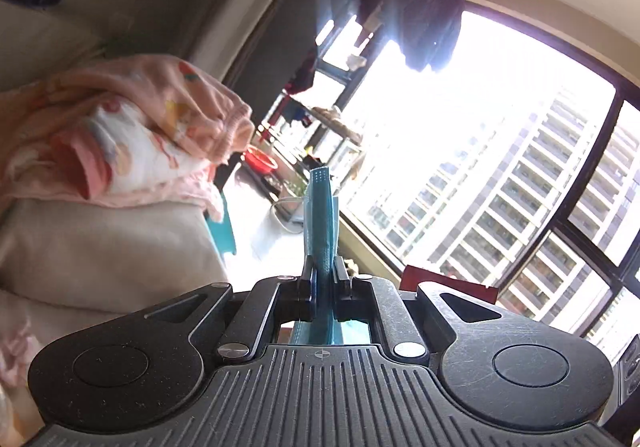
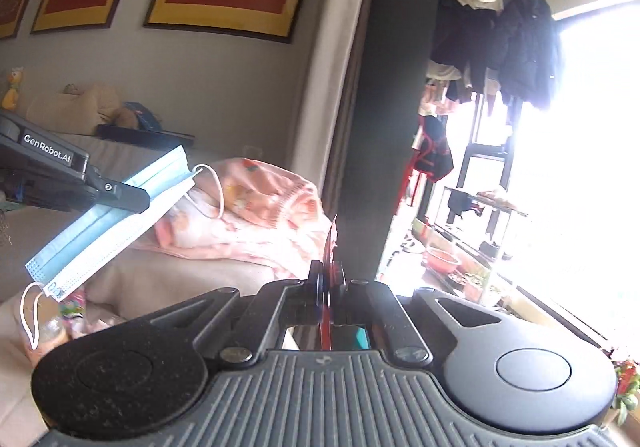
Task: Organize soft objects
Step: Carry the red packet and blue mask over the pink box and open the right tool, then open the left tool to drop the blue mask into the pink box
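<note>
**Blue mask and red sheet pinched edge-on**

Blue pleated paper face mask (image 1: 320, 223) stands edge-on at the centre of the left wrist view, clamped between the closed jaws of the left gripper (image 1: 322, 279); its lower end disappears under the gripper body. In the right wrist view the same mask (image 2: 108, 219) hangs at the left of the frame with white ear loops at both ends, the lower loop partly lost against clutter. The right gripper (image 2: 330, 283) at lower centre is closed on a thin red sheet (image 2: 330, 247) seen only by its edge, so what it is cannot be made out. A pink printed fabric bundle (image 1: 132, 135) lies on a beige sofa cushion (image 1: 108, 247) at the left, blurred. Dark hanging clothes (image 2: 512, 47) are half washed out by a bright window (image 1: 500, 167) at the right.
</note>
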A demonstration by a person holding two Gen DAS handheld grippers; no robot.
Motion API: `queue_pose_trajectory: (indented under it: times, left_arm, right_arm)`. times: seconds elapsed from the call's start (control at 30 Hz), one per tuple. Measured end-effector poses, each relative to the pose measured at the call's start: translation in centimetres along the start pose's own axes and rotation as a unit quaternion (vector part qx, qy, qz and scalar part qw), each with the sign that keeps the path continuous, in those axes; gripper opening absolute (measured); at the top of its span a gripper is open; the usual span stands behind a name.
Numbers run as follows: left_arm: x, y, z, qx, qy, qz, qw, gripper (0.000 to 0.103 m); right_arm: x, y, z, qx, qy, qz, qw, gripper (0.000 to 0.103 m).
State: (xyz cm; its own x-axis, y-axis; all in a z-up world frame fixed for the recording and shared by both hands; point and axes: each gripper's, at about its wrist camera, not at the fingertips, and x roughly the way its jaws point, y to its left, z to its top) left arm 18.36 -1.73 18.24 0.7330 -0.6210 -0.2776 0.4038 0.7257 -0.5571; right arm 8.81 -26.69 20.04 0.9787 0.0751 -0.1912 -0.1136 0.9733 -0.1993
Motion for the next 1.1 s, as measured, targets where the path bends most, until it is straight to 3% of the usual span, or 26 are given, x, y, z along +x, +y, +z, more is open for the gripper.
queue_pose_trajectory:
  times: [0.13,0.27,0.37,0.43,0.5,0.6,0.67,0.77,0.87,0.97,1.1]
  left_arm:
    - [7.5,-1.0,-4.1,-0.016,0.040,0.001,0.9991,0.010]
    - [12.2,0.6,-8.2,-0.027,0.043,0.041,0.9979,0.012]
    - [15.0,1.7,-10.0,-0.014,0.115,0.120,0.9859,0.013]
    - [15.7,2.4,-10.9,-0.007,0.161,0.118,0.9798,0.015]
    - [15.2,2.5,-11.0,-0.003,0.178,0.103,0.9786,0.016]
    - [13.8,2.6,-10.3,0.002,0.195,0.112,0.9744,0.016]
    - [12.1,2.8,-9.6,-0.005,0.192,0.101,0.9761,0.016]
    - [9.2,3.2,-8.2,-0.010,0.159,0.092,0.9829,0.016]
    - [6.0,3.3,-7.1,-0.002,0.122,0.089,0.9886,0.016]
    - [2.6,3.4,-6.6,0.008,0.088,0.088,0.9922,0.016]
    - [-0.6,4.5,-6.6,-0.002,0.069,0.084,0.9941,0.016]
  right_arm:
    - [0.0,-3.3,-2.9,0.009,0.016,-0.023,1.000,0.003]
    - [1.2,-4.4,-5.4,0.027,0.037,-0.022,0.999,0.003]
    - [2.5,-4.5,-7.0,0.040,0.053,-0.013,0.998,0.003]
    - [3.3,-4.4,-7.8,0.047,0.064,-0.002,0.997,0.003]
    - [3.7,-4.0,-8.3,0.052,0.071,0.013,0.996,0.003]
    - [4.5,-3.3,-8.6,0.069,0.082,0.050,0.993,0.003]
    - [5.4,-2.2,-8.9,0.071,0.087,0.072,0.991,0.003]
    - [7.5,0.6,-9.5,0.038,0.107,0.078,0.990,0.003]
    - [10.3,4.1,-10.7,-0.028,0.147,0.042,0.988,0.005]
    - [12.2,6.7,-11.2,-0.078,0.167,0.031,0.982,0.008]
    - [12.0,8.2,-10.6,-0.060,0.171,0.100,0.978,0.008]
